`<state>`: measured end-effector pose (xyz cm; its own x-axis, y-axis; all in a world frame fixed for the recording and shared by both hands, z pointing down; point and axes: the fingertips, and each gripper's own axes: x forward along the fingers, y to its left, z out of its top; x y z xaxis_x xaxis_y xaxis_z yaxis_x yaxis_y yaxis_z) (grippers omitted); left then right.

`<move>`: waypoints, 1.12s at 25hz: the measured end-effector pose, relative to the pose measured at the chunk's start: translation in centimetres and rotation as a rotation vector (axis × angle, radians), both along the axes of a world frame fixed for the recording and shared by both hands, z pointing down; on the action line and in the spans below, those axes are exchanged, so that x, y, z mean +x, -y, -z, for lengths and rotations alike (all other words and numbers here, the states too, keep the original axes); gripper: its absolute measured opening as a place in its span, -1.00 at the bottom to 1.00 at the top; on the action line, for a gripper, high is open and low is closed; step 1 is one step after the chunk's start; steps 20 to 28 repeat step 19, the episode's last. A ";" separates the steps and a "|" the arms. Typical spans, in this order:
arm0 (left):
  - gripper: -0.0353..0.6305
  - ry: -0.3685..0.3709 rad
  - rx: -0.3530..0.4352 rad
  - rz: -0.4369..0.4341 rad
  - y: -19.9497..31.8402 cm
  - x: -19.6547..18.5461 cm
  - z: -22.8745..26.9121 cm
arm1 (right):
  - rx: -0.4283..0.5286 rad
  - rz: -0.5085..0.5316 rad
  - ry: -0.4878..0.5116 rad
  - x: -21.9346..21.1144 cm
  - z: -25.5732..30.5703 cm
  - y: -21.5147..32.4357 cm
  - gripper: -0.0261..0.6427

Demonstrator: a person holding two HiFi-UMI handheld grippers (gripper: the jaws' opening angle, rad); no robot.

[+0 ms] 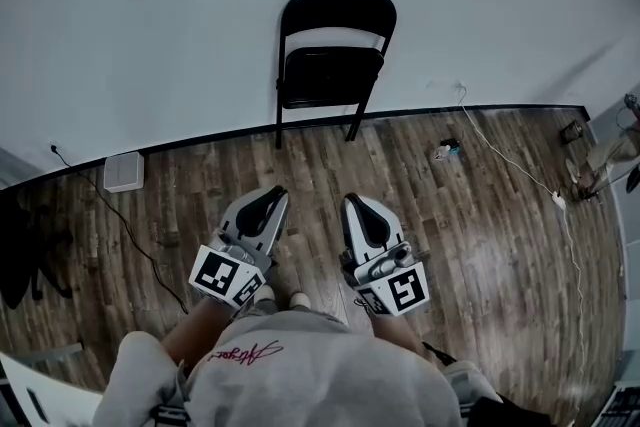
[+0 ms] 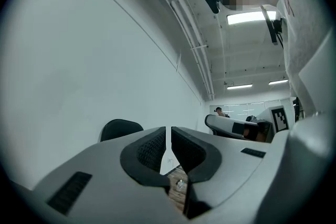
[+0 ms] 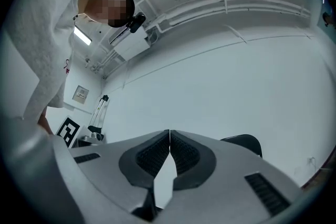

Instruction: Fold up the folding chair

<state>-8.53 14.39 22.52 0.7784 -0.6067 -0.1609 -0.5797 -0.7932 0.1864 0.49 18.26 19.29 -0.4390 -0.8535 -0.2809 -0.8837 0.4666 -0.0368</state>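
The black folding chair (image 1: 333, 55) stands against the white wall at the far edge of the wood floor, its seat panel lying close to the frame. Both grippers are held in front of the person's body, well short of the chair and pointing toward it. My left gripper (image 1: 275, 196) is shut with nothing between its pads. My right gripper (image 1: 354, 202) is also shut and empty. In the left gripper view the chair's backrest (image 2: 119, 127) peeks over the jaws of my left gripper (image 2: 168, 134). In the right gripper view the backrest (image 3: 244, 141) shows to the right of my right gripper (image 3: 169, 136).
A white box (image 1: 124, 172) sits at the baseboard on the left. A white cable (image 1: 510, 160) runs across the floor at the right, near a small object (image 1: 443, 151). Dark items (image 1: 20, 250) lie at the left edge. Wood floor separates me from the chair.
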 end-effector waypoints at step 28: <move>-0.76 0.025 0.040 -0.010 -1.5 -0.4 0.8 | 0.023 0.023 0.019 -1.2 0.8 -1.7 -0.87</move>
